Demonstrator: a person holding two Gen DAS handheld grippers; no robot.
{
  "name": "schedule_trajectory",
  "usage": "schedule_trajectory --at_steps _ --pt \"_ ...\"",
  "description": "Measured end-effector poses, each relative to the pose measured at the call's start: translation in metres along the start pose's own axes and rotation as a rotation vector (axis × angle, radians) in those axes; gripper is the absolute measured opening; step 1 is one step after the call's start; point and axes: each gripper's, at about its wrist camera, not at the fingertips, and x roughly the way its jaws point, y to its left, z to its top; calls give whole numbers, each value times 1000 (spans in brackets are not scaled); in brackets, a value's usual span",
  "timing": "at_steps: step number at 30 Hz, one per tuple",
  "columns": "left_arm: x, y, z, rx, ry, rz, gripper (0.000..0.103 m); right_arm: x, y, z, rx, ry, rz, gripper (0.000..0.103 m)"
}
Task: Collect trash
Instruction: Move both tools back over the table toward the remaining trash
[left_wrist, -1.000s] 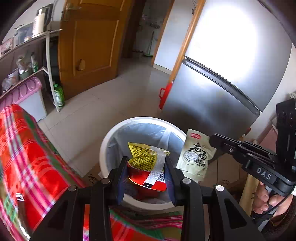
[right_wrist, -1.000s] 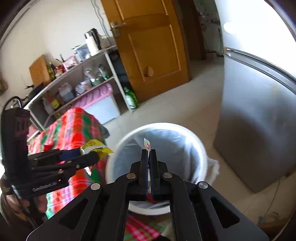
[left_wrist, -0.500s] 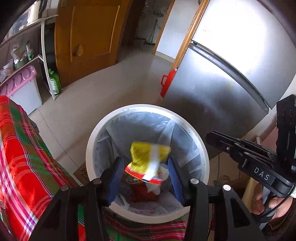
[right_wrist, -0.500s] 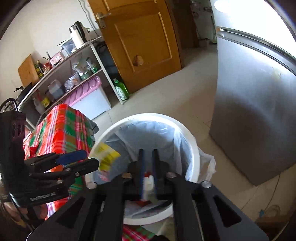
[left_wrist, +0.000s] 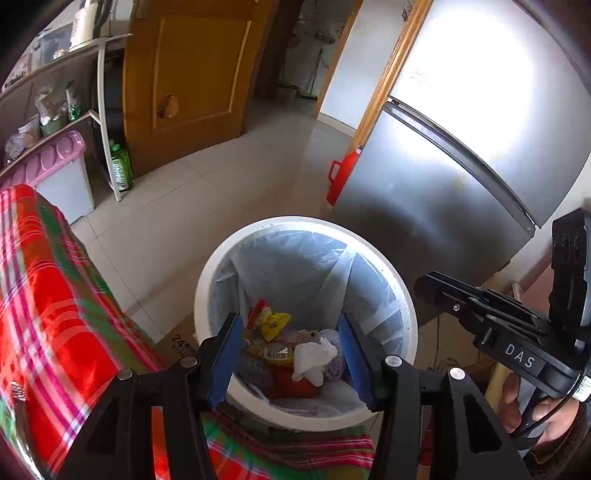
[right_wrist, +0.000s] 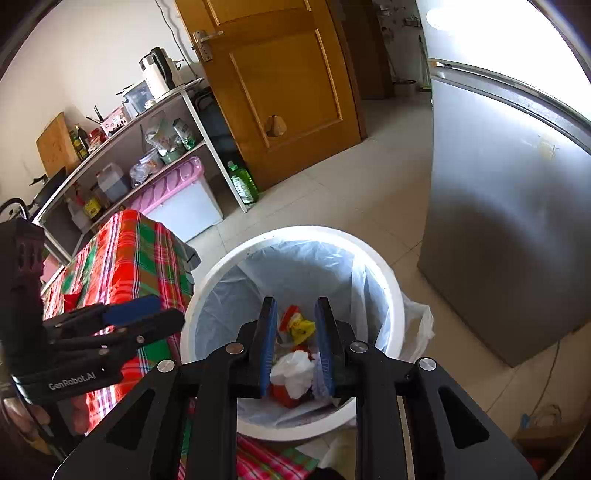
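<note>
Hovering over the round white trash bin (left_wrist: 369, 254), the left gripper (left_wrist: 291, 354) and right gripper (right_wrist: 295, 343) both point steeply down, blue-padded jaws spread and empty. Below them, inside the thin bluish liner (left_wrist: 295, 266), lie a crumpled white tissue (right_wrist: 295, 371) and a yellow-red crinkled wrapper (left_wrist: 269, 323), with the brushed-steel fridge (right_wrist: 509, 229) beyond.

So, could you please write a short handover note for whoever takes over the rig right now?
Left tongs: open, empty, above the trash bin.
Right tongs: open, empty, above the same bin.
Yellow wrapper and white crumpled paper lie inside the bin among other trash.
Done: both tongs hold nothing; trash is in the bin.
Left: check the plaid-covered table for more trash; none is visible from here.
</note>
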Motion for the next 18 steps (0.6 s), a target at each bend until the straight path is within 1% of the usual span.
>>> schedule_trajectory --at_steps 5,7,8,10,14,15,16,18 --pt "-20 13 -5 -25 -32 26 54 -3 16 -4 -22 -9 -4 23" --pt "-30 21 -7 -40 -49 41 54 -4 23 -5 -27 -11 -3 31" --pt "-34 25 -9 -50 -55 48 54 -4 28 -6 -31 -13 5 33" --pt "-44 33 -12 -64 -72 52 54 -6 34 -6 -36 -16 15 34" --pt "-62 49 -18 -91 -94 88 55 -7 50 -7 -56 -25 6 36" --pt "-68 52 -20 -101 -102 90 55 -8 54 -7 -58 -29 9 37" --pt "-72 57 -23 -109 -111 90 55 -9 58 -7 -59 -32 14 41" --pt "-81 64 -26 -119 -121 101 55 -10 66 -8 -61 -37 27 46"
